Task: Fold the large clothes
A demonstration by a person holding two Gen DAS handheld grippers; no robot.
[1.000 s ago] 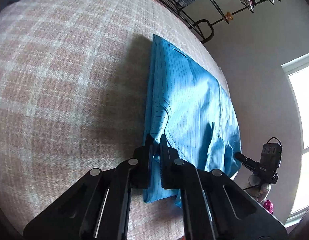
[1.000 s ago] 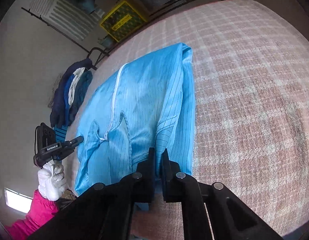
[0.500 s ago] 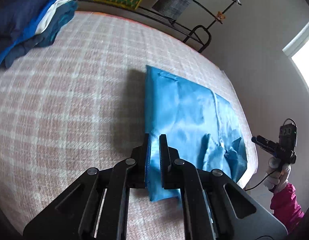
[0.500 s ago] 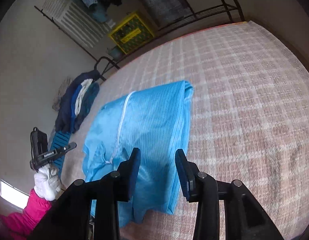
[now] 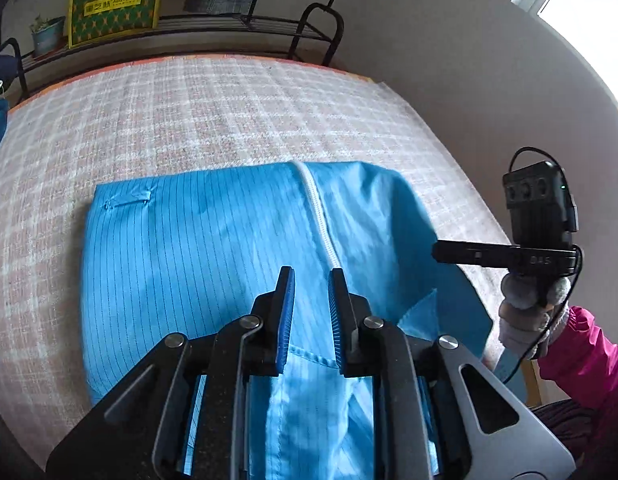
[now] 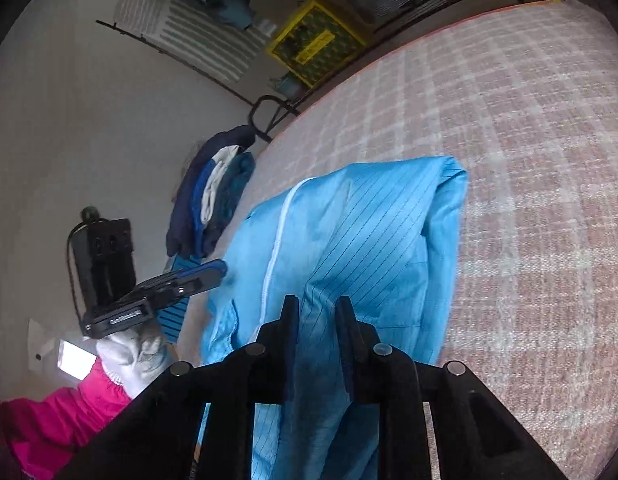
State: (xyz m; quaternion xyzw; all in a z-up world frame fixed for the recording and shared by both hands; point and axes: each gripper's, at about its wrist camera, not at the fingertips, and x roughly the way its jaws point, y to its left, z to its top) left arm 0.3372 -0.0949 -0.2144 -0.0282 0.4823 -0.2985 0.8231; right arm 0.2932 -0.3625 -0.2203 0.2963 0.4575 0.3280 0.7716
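Note:
A bright blue pinstriped garment (image 5: 197, 248) with a white zipper (image 5: 317, 208) lies folded on the pink plaid bed cover (image 5: 189, 112); its near end hangs over the bed's edge. My left gripper (image 5: 311, 280) is open above the garment near the zipper, holding nothing. In the right wrist view the same garment (image 6: 373, 232) lies ahead, and my right gripper (image 6: 316, 308) is open just above its near part. The left gripper (image 6: 213, 276) shows at the left of that view, and the right gripper (image 5: 443, 249) at the right of the left view.
A pile of dark blue and white clothes (image 6: 213, 192) lies at the bed's far left. A black metal rack (image 5: 293, 24) with a yellow-green box (image 5: 117, 0) stands behind the bed. A window (image 5: 589, 20) is at the right.
Both grippers let go of the garment's edges and opened. They moved back toward the bed's near edge, and the left one turned toward the zipper.

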